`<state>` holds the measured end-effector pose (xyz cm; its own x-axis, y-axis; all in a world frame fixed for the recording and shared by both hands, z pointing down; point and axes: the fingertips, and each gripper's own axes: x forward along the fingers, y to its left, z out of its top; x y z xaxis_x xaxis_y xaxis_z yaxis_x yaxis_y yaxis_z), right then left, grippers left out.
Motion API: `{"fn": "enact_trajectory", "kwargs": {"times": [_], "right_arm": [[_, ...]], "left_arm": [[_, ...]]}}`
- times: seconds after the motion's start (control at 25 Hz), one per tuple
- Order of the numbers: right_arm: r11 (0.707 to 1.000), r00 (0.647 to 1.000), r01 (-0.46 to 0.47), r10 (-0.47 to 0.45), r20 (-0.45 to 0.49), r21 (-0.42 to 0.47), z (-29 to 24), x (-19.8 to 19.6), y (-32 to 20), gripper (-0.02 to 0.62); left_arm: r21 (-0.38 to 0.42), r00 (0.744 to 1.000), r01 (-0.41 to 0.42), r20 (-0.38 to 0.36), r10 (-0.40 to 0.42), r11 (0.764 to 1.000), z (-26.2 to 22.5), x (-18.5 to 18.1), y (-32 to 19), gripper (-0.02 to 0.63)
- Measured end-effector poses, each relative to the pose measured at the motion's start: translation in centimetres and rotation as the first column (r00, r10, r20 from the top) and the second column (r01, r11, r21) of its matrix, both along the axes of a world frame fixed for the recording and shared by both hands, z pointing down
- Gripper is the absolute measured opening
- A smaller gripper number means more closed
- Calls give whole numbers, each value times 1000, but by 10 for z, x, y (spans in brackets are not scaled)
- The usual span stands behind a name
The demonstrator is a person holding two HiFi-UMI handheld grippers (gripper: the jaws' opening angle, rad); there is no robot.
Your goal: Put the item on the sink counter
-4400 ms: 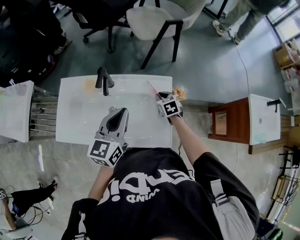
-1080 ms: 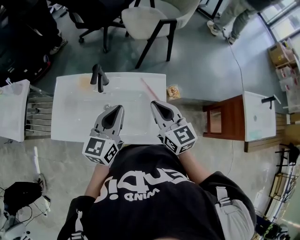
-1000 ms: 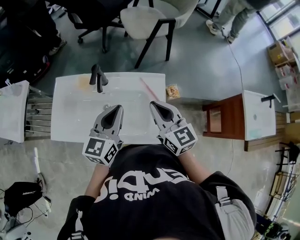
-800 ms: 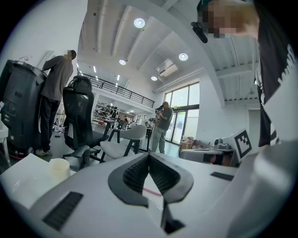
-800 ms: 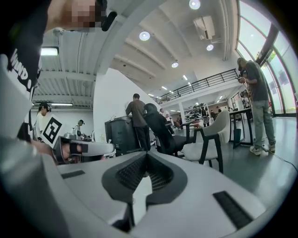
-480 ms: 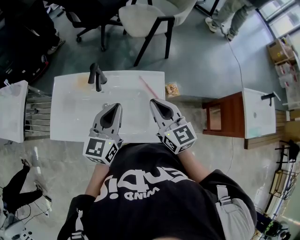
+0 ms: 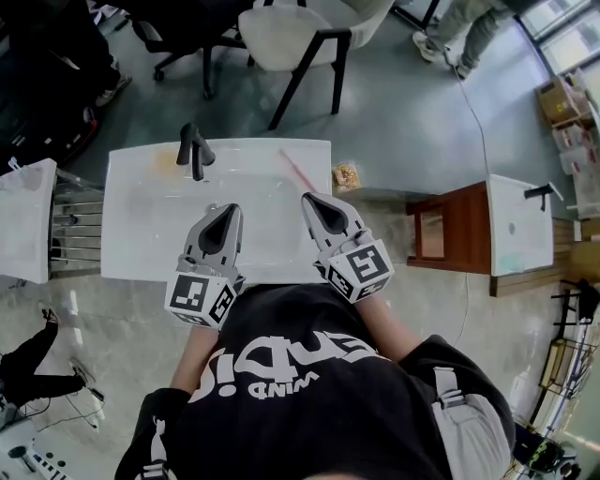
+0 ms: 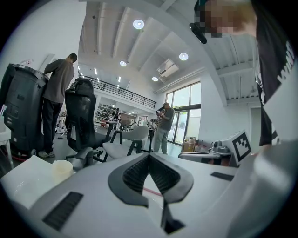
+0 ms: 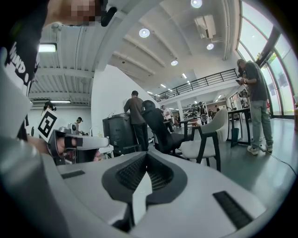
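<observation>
A thin pink stick-like item (image 7: pixel 298 172) lies on the white sink counter (image 7: pixel 141 258), near its far right corner, with nothing touching it. Both grippers hover over the counter's front half, well short of the item. My left gripper (image 7: pixel 228 208) is shut and empty; in the left gripper view its jaws (image 8: pixel 149 155) meet at the tips, and a strip of the pink item (image 8: pixel 151 191) shows through the gap below them. My right gripper (image 7: pixel 307 199) is also shut and empty, its jaws (image 9: pixel 146 155) closed together in the right gripper view.
A black faucet (image 7: pixel 192 150) stands at the counter's back left. A small snack packet (image 7: pixel 347 175) lies just past the right edge. A wooden stand (image 7: pixel 450 239) with another white basin (image 7: pixel 520 230) is to the right, and chairs (image 7: pixel 309 28) stand behind. People stand around the room.
My right gripper has drawn back from the counter's far right corner, leaving the pink item lying there. Over the last second both grippers have barely moved.
</observation>
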<state>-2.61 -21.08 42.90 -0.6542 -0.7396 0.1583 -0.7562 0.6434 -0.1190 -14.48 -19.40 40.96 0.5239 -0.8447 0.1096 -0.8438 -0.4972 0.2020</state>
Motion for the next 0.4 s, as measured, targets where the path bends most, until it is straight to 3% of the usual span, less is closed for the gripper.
{"fn": "enact_trajectory", "kwargs": {"times": [0.4], "right_arm": [[1000, 1000, 10, -10, -7, -10, 1, 0, -3, 18]], "left_arm": [[-8, 1000, -8, -7, 8, 1000, 0, 3, 0, 20]]}}
